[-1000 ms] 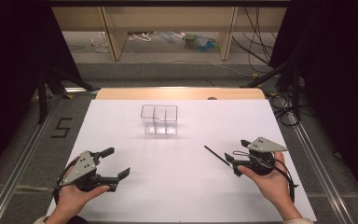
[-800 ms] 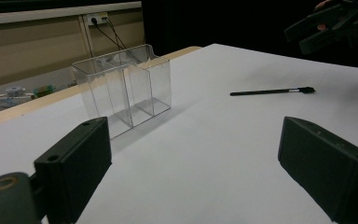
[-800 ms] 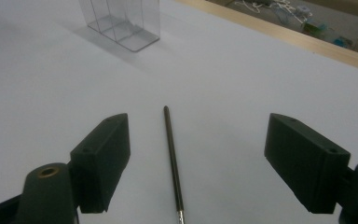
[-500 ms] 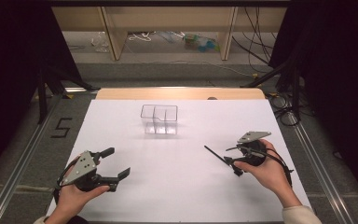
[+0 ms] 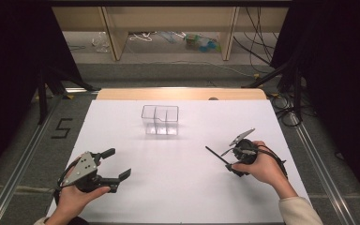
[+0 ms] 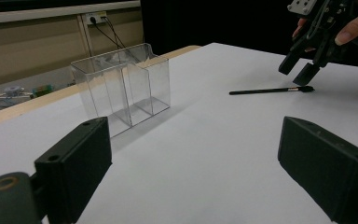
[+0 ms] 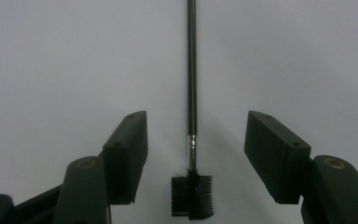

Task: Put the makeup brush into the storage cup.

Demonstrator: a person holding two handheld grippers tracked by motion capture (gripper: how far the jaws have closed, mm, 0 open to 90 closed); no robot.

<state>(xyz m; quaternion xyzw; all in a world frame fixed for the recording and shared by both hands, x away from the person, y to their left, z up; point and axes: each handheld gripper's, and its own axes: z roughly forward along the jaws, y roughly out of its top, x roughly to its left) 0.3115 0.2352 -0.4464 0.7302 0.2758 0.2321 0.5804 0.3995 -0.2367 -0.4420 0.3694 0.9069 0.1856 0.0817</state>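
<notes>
Lying flat on the white table (image 5: 178,187) is a thin black brush (image 7: 192,140).

Its comb end sits between the wide-apart jaws of the right gripper (image 7: 193,158), not touching them. The left gripper (image 5: 107,169) is spread wide too, grasping nothing. A clear box (image 5: 160,119) stands farther back.

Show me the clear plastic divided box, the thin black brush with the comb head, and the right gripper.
clear plastic divided box (image 5: 160,120), high view, front wall
thin black brush (image 7: 192,70), right gripper view, handle
right gripper (image 6: 303,69), left gripper view, between its fingertips
</notes>
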